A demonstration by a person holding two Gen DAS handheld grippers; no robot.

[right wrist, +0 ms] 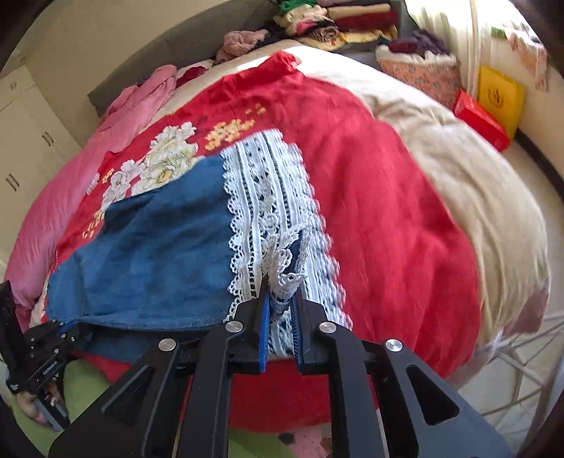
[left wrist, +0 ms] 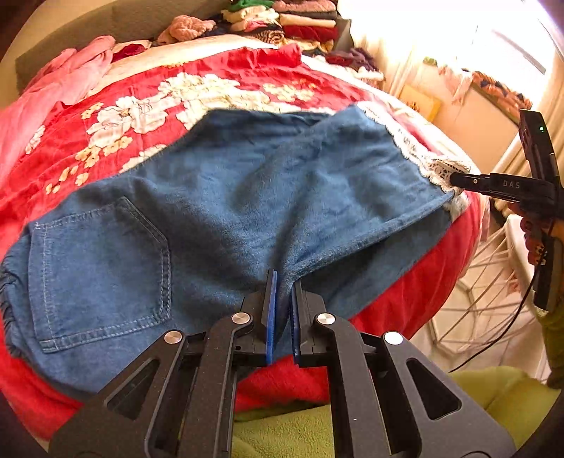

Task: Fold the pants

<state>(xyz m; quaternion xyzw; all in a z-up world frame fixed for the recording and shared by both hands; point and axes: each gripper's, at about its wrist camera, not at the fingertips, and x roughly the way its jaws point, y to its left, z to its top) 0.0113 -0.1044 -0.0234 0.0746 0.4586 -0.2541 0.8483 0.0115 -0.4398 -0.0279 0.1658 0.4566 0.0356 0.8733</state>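
Blue denim pants with white lace hems lie across a red floral bedspread, back pocket at the left. My left gripper is shut on the near edge of the denim, around the crotch fold. My right gripper is shut on the lace hem at the leg end; it also shows at the right in the left wrist view. The left gripper shows at the lower left of the right wrist view, at the denim's near edge.
Pink bedding lies at the left of the bed. Stacks of folded clothes sit at the head. A beige blanket, a red box and a yellow box are at the right. A white wire basket stands beside the bed.
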